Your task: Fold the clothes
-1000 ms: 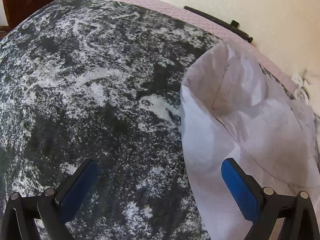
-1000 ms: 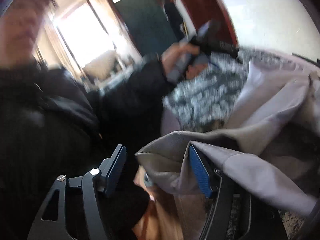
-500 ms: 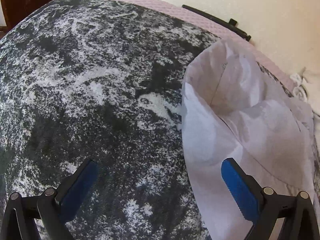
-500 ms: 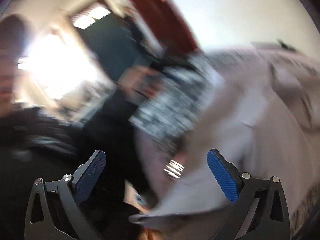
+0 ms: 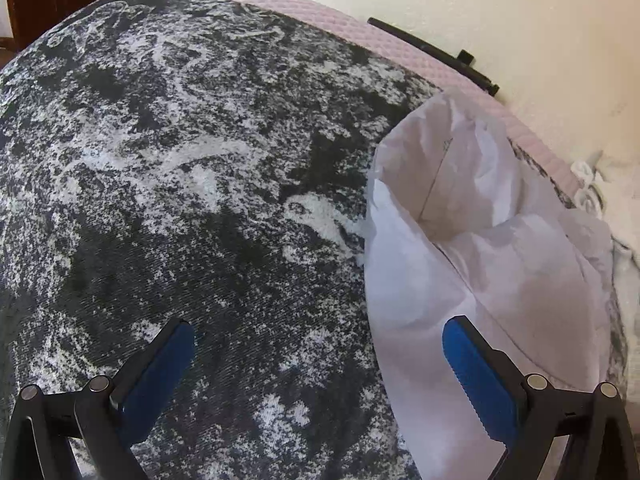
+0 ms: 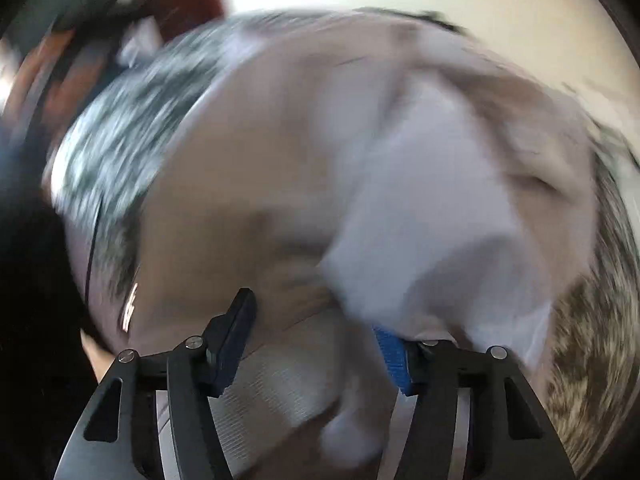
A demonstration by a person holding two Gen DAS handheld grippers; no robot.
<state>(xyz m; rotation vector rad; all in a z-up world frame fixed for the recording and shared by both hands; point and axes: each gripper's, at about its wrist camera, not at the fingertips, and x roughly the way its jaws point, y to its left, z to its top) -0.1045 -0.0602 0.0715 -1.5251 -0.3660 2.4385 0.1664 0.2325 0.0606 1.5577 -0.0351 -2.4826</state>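
The pale garment (image 5: 480,248) lies crumpled on the mottled bedspread (image 5: 180,184) by the wall, left gripper (image 5: 318,364) hovering wide apart above its edge, right gripper (image 6: 320,340) closing (blurred) around cloth.

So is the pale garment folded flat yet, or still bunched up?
Still bunched up. In the left wrist view the pale garment stands in a rumpled heap with raised, hollow folds on the mottled bedspread, not in flat layers.

The right hand-held gripper (image 6: 316,344) has swung down over the pale garment (image 6: 400,184) — jaws closing around its fabric.
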